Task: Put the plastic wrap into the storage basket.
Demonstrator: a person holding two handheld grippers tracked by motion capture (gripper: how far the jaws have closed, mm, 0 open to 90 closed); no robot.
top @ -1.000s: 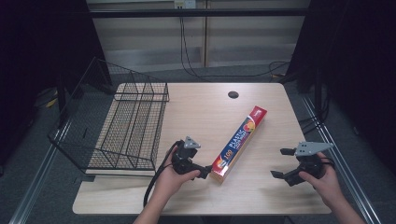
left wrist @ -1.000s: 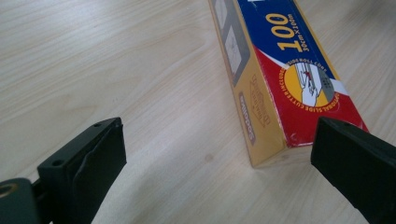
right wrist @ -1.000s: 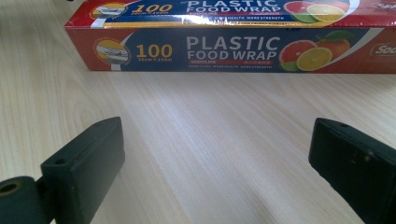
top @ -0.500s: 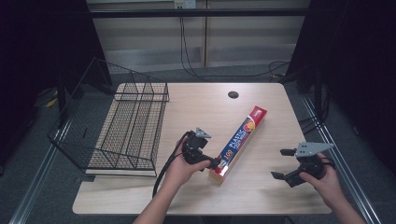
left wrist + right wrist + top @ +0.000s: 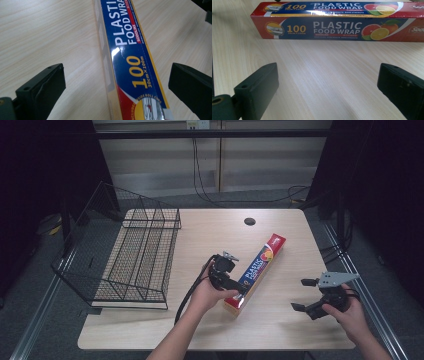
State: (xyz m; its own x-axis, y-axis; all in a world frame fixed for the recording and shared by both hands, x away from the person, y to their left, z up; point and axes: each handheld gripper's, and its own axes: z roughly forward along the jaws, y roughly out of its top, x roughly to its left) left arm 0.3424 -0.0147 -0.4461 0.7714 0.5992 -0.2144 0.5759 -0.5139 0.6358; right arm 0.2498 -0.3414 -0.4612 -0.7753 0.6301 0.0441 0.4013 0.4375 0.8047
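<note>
**Left gripper now straddling the wrap box**

The box [image 5: 256, 272] lies slantwise right of the table's [image 5: 280, 325] middle, its near end toward the front edge. The left gripper [image 5: 231, 285], beside that end a second ago, has moved over it; its jaws stand wide, one on each side, not touching. The right gripper [image 5: 305, 295] stays near the front right corner, jaws wide. The wire rack [image 5: 130, 255] sits at the left edge.

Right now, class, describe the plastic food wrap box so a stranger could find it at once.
On the wooden table, right of the black wire basket, a long box lies diagonally. The left gripper straddles its near end. Red and blue with fruit pictures, it reads PLASTIC FOOD WRAP.
</note>
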